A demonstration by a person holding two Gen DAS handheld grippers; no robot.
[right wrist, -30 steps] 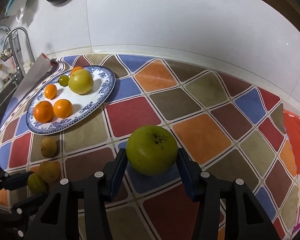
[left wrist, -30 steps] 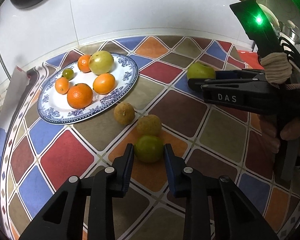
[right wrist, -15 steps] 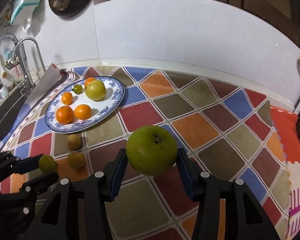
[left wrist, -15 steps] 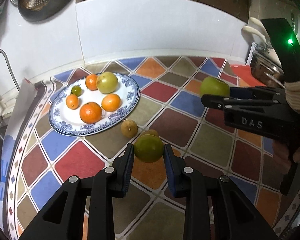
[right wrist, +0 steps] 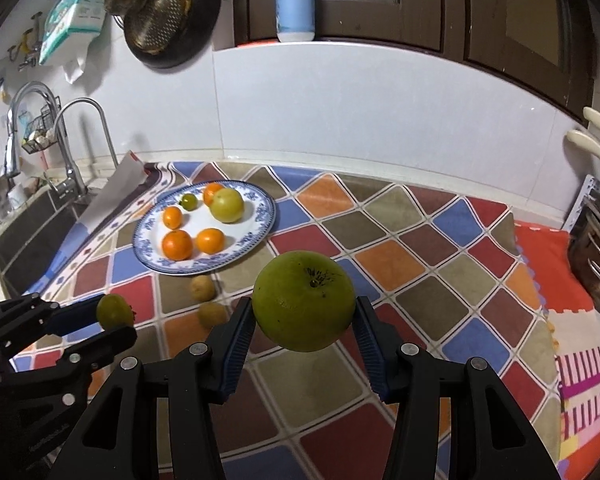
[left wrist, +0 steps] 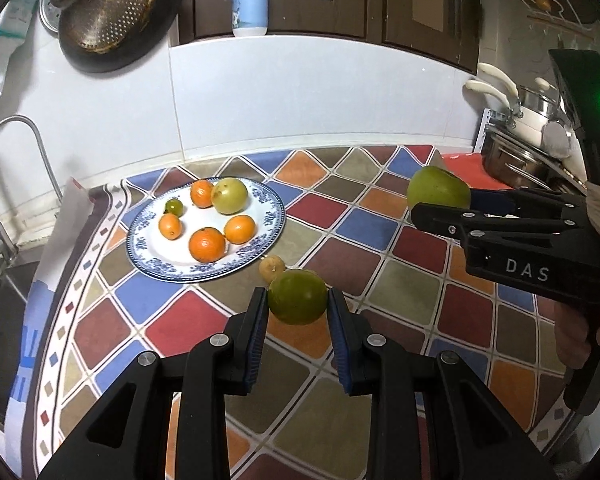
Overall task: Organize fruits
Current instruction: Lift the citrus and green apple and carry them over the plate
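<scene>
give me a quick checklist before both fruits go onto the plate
1. Left gripper clamped on the small green fruit: ok.
2. Right gripper clamped on the big green fruit: ok.
3. Both fruits lifted clear of the tablecloth: ok.
4. Free space on the plate near its front rim: ok, though tight for two.
5. Two brown fruits lying beside the plate, under the path: not ok, avoid them.
6. Grip firmness: cannot tell.

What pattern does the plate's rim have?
A blue floral pattern on the white oval plate, clearest in the right wrist view.

Bare cloth (right wrist: 384,258) beside plate (right wrist: 260,226) (seemingly)
</scene>
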